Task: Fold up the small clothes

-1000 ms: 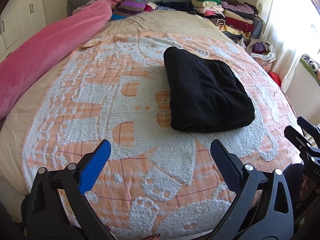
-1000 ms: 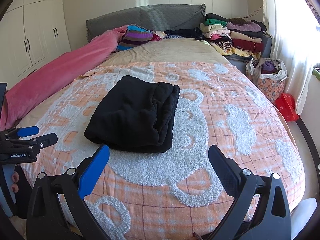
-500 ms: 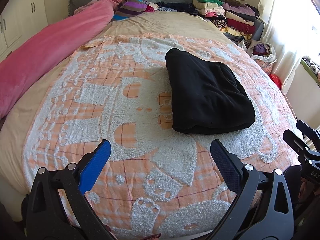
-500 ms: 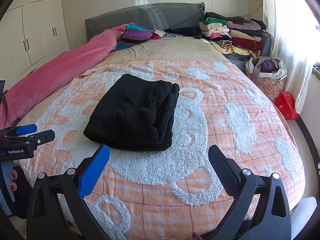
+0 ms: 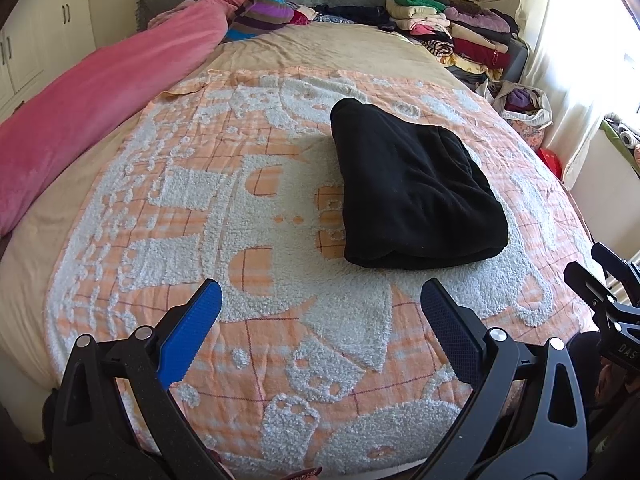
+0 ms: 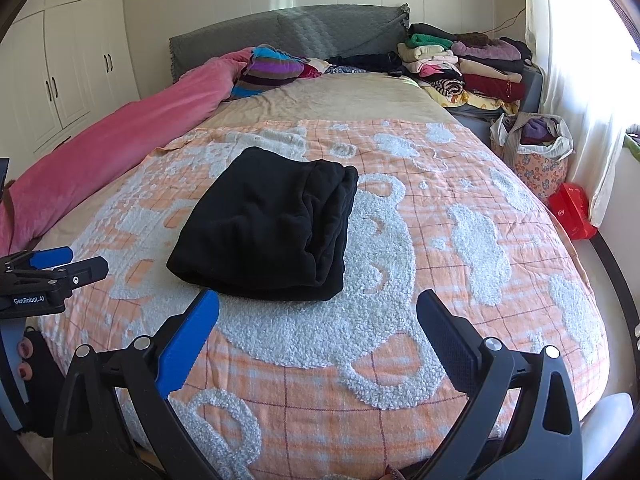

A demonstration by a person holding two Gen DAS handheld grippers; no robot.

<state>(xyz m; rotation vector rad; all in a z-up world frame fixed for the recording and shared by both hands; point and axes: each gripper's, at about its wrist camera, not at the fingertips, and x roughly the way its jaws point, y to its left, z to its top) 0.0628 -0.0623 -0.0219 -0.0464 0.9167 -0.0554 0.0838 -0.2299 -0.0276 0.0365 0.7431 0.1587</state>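
A black garment (image 5: 412, 188) lies folded into a thick rectangle on the orange-and-white blanket (image 5: 248, 208), also in the right wrist view (image 6: 268, 224). My left gripper (image 5: 320, 300) is open and empty, held back over the blanket near the bed's foot, apart from the garment. My right gripper (image 6: 318, 308) is open and empty, just in front of the garment's near edge. The left gripper shows at the left edge of the right view (image 6: 56, 268); the right one at the right edge of the left view (image 5: 608, 280).
A pink duvet (image 6: 120, 144) runs along the bed's left side. A striped garment (image 6: 268, 70) lies by the headboard. Stacks of folded clothes (image 6: 464, 64) sit at the back right. A floral bag (image 6: 536, 152) and a red box (image 6: 572, 210) stand on the floor at right.
Both grippers have drawn back slightly from the folded garment and stay open. The garment has not moved.
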